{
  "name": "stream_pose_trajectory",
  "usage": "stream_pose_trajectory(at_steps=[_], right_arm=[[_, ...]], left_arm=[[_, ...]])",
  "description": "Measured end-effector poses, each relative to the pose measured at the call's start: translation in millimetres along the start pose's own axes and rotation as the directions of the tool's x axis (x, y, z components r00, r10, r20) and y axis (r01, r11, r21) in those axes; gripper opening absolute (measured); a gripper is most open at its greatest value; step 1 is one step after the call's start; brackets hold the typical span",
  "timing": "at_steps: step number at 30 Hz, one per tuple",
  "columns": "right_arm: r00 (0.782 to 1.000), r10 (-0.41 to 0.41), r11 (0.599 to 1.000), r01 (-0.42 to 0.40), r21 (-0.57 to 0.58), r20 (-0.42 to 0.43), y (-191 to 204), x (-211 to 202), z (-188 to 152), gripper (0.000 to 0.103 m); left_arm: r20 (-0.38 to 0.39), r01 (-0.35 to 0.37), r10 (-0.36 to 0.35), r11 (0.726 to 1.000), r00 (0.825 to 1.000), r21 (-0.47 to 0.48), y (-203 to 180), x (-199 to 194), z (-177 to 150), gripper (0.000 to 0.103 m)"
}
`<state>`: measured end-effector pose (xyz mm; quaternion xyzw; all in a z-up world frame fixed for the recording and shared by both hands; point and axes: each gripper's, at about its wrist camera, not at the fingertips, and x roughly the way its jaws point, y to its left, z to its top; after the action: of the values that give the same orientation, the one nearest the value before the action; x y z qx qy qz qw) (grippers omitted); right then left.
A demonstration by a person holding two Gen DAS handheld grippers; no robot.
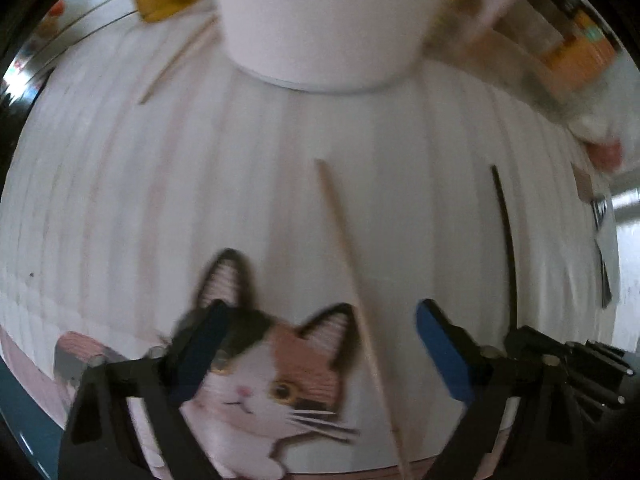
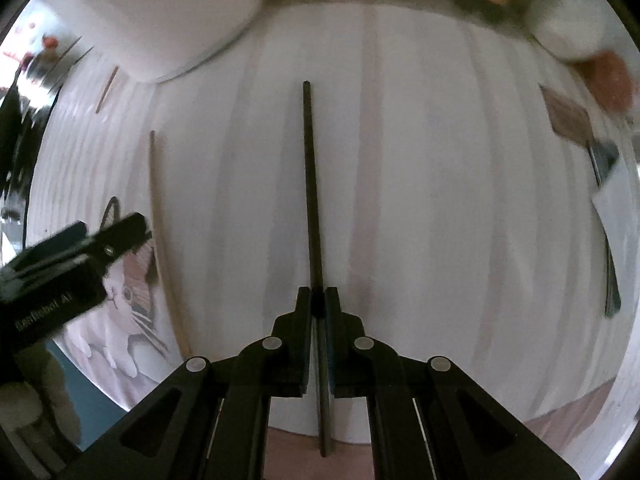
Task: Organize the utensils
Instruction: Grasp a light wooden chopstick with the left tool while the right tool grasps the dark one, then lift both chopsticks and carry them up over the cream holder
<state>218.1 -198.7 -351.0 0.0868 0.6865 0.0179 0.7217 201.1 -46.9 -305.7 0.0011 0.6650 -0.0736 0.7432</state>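
Observation:
My left gripper [image 1: 324, 308] is open above the cat-print mat [image 1: 120, 200]. A pale wooden chopstick [image 1: 352, 280] lies on the mat between its blue pads [image 1: 440, 344], touching neither. My right gripper [image 2: 318, 296] is shut on a black chopstick [image 2: 310, 180], which sticks out ahead of the fingers and behind them. The left wrist view shows that black chopstick [image 1: 506, 232] to the right of my left fingers. In the right wrist view the wooden chopstick [image 2: 158, 208] lies left of the black one, beside the left gripper's black body [image 2: 60, 276].
A white container [image 1: 320, 20] stands at the mat's far edge, also visible in the right wrist view [image 2: 160, 12]. A second wooden chopstick [image 1: 176, 60] lies left of it. A fork [image 1: 602, 248] lies at the right edge. A bottle of yellow liquid [image 1: 160, 0] stands behind.

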Motion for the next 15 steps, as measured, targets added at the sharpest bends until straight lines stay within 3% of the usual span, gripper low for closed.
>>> stream_pose_trajectory(at_steps=[1,4,6,9,15], right_arm=[[1.000,0.002,1.000,-0.002,0.011,0.001,-2,0,-2,0.005],[1.000,0.003,1.000,-0.003,0.028,0.005,-8,2,-9,0.006],[1.000,0.001,0.999,-0.001,0.038,0.008,-8,2,-11,0.006],[1.000,-0.006,0.999,0.006,0.047,0.012,-6,2,-20,0.006],[0.999,0.023,0.997,-0.021,0.068,-0.023,-3,4,-30,0.006]], left_arm=[[0.014,-0.023,0.023,0.999,1.000,0.023,-6,0,-1,0.076],[0.071,-0.070,0.062,0.992,0.996,0.104,-21,-3,-5,0.047],[0.084,-0.065,0.054,0.989,0.995,0.134,-25,-6,-4,0.014],[0.083,-0.062,0.050,0.988,0.995,0.143,-22,-6,0,0.008],[0.084,-0.075,0.062,0.984,0.995,0.159,7,-9,6,0.006]])
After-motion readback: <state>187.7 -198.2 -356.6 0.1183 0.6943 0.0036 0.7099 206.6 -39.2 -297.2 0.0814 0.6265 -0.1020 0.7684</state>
